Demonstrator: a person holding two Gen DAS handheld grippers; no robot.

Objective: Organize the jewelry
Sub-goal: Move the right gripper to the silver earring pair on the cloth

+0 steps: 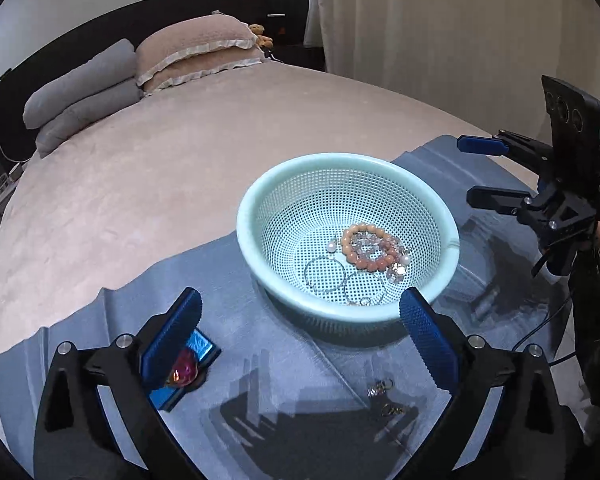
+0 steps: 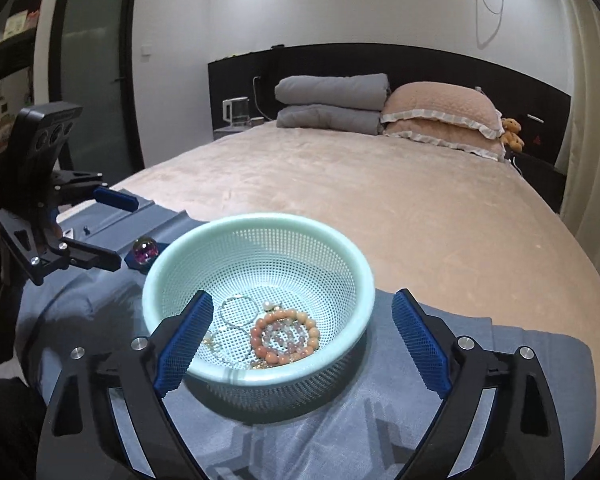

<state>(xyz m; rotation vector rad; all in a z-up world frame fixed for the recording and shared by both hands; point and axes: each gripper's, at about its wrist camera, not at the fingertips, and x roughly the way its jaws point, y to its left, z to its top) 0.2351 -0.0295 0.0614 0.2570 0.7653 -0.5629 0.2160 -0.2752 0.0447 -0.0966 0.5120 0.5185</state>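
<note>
- Nearest us, our left hand-held gripper [image 1: 300, 340] hangs released, jaws spread wide, above small trinkets [image 1: 384, 398] on the grey cloth [image 1: 260, 344].
- Our right hand-held gripper [image 2: 302, 344] is likewise released, straddling the basket [image 2: 356, 276].
- Inside lie a bead bracelet [image 2: 286, 336] and hoops [image 2: 239, 311].
- Beyond stretches the bed [image 2: 380, 200].

The left gripper [image 1: 300, 336] hovered with its jaws spread wide and nothing between them, while the right gripper [image 2: 300, 344] was likewise held wide apart and empty, each pointing forward and slightly downward.
</note>
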